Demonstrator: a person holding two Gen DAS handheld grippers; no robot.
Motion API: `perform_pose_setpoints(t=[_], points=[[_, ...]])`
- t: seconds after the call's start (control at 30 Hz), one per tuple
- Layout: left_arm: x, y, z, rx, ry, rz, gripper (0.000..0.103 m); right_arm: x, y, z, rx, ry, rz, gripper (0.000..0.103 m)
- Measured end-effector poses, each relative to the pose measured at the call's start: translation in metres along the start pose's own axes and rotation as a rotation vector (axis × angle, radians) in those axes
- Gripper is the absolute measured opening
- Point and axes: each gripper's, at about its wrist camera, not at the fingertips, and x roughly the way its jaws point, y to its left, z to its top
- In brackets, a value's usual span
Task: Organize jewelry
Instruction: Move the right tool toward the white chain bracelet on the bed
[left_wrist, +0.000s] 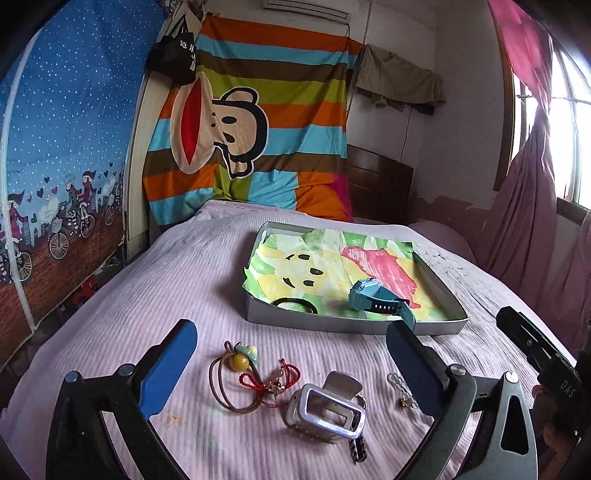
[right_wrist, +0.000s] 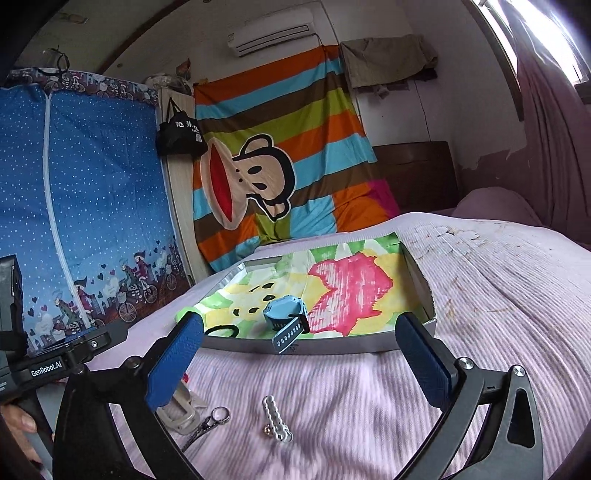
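Two claws were ours, both spread wide and holding nothing. Through the left claw (left_wrist: 291, 365) we saw a hair tie (left_wrist: 236, 373), red cord (left_wrist: 271, 380) and silver clip (left_wrist: 325, 410) on the bed (left_wrist: 147, 295). Through the right claw (right_wrist: 301, 360), a white chain (right_wrist: 277, 417) lay nearby on the bed, while the blue watch (right_wrist: 286, 317) sat inside the tray (right_wrist: 332, 345).

Black hair tie (left_wrist: 295, 303): near half hidden behind tray wall (left_wrist: 332, 323). Silver clip (right_wrist: 181, 410) mostly behind right gripper's left finger (right_wrist: 173, 363). Small charm (right_wrist: 266, 430) beside white chain (right_wrist: 276, 419): too tiny, blurred. Key ring (left_wrist: 357, 448): dark, indistinct.
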Motion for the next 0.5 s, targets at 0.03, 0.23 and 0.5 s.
perform_pose_setpoints(t=[0.03,0.23,0.5], points=[[-0.004,0.000,-0.003,0.006,-0.005,0.001,0.103,-0.004,0.001,-0.002,-0.011,-0.001,-0.004,0.102],[-0.020,0.001,-0.019,0.047,-0.006,0.010,0.103,-0.019,0.009,-0.016,-0.067,0.017,-0.002,0.102],[-0.029,0.004,-0.042,0.062,0.031,0.026,0.103,-0.028,0.016,-0.031,-0.110,0.059,0.007,0.102]])
